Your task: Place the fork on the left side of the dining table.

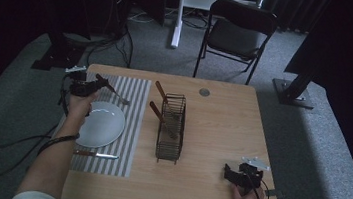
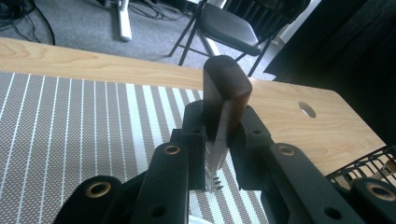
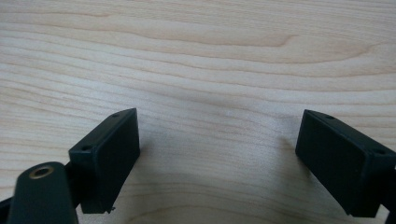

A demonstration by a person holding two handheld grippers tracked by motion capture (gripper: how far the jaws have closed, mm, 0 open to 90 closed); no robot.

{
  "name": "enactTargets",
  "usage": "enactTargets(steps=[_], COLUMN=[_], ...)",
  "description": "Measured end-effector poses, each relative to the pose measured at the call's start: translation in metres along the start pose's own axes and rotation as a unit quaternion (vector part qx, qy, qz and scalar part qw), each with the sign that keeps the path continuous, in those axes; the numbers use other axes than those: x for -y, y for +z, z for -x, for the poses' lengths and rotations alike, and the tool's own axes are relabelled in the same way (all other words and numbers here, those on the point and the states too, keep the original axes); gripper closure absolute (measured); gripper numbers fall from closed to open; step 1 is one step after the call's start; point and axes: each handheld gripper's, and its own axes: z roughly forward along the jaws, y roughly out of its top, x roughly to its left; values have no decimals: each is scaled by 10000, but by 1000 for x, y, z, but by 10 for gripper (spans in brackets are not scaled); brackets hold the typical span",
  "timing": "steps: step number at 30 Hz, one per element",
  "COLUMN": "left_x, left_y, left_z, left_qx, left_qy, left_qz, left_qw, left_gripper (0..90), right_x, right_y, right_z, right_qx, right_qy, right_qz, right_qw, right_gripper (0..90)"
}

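My left gripper (image 1: 93, 86) hovers over the far left of the striped placemat (image 1: 137, 95), just beyond the white plate (image 1: 102, 124). It is shut on a fork (image 1: 108, 86) with a dark wooden handle. In the left gripper view the black jaws of the left gripper (image 2: 219, 133) clamp the fork (image 2: 225, 88) near its neck, handle rising away and tines low over the placemat (image 2: 70, 121). My right gripper (image 1: 235, 178) rests near the table's front right corner, open. In the right gripper view the right gripper (image 3: 218, 156) has wide-apart jaws with only bare wood between them.
A black wire basket (image 1: 171, 129) stands mid-table with two wooden-handled utensils (image 1: 163, 109) leaning in it. A knife (image 1: 96, 155) lies on the placemat in front of the plate. A round cable hole (image 1: 204, 91) sits near the table's far edge, and a folding chair (image 1: 237, 31) stands beyond.
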Motion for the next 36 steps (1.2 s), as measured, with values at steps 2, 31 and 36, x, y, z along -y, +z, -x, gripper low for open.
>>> enactTargets(steps=[2, 31, 36], left_x=[0, 17, 17], left_y=[0, 9, 11], left_z=[-1, -23, -27], left_qx=[-45, -790, -840], left_qy=[15, -555, -641], left_qz=[-6, -558, -572], left_qw=[10000, 9938, 9928], left_gripper=[763, 605, 594], right_x=[0, 0, 0], right_y=[0, 0, 0], right_z=[0, 0, 0], right_qx=[-1, 10, 10], right_qy=[-1, 9, 9], right_qz=[0, 0, 0], right_qw=[10000, 10000, 10000], right_gripper=[133, 133, 133])
